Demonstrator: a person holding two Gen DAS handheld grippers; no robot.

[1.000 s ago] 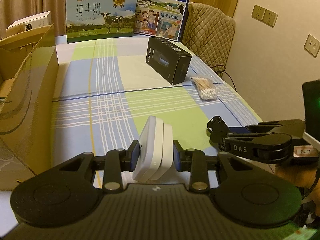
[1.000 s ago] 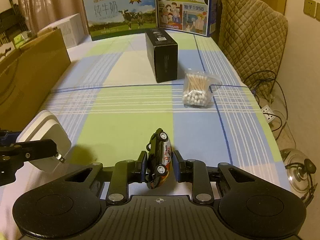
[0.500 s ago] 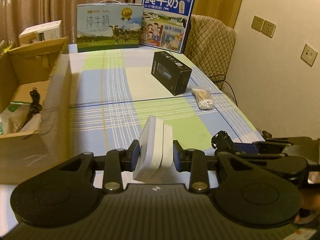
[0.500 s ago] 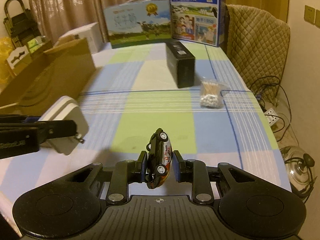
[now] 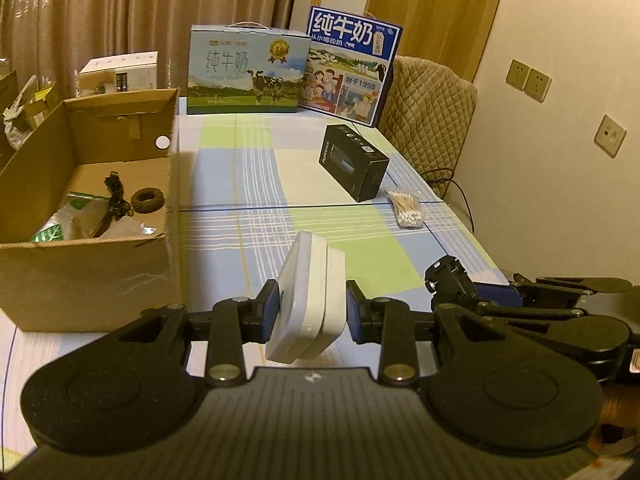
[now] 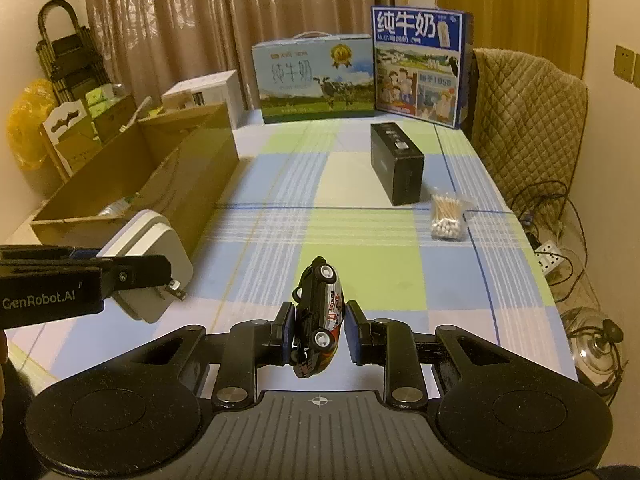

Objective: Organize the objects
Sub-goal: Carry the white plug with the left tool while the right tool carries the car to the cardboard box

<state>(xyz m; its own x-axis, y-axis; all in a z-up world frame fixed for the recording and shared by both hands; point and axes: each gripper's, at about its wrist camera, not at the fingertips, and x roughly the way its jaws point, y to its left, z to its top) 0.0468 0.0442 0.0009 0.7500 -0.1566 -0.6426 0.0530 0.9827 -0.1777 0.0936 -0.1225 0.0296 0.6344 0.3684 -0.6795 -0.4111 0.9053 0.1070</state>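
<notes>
Both raised, left gripper (image 5: 311, 312) clamping white charger (image 5: 308, 300), right gripper (image 6: 319, 332) clamping toy car (image 6: 318, 316)

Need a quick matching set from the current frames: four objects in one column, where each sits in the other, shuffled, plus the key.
Things:
1. white charger
2. toy car
3. cotton swabs
4. black box

Places:
A. bagged on the tablecloth, beside the black box
B. in the right gripper
C. in the left gripper
D. on the tablecloth, in front of the milk cartons

Pairs: 1-C, 2-B, 3-A, 4-D
</notes>
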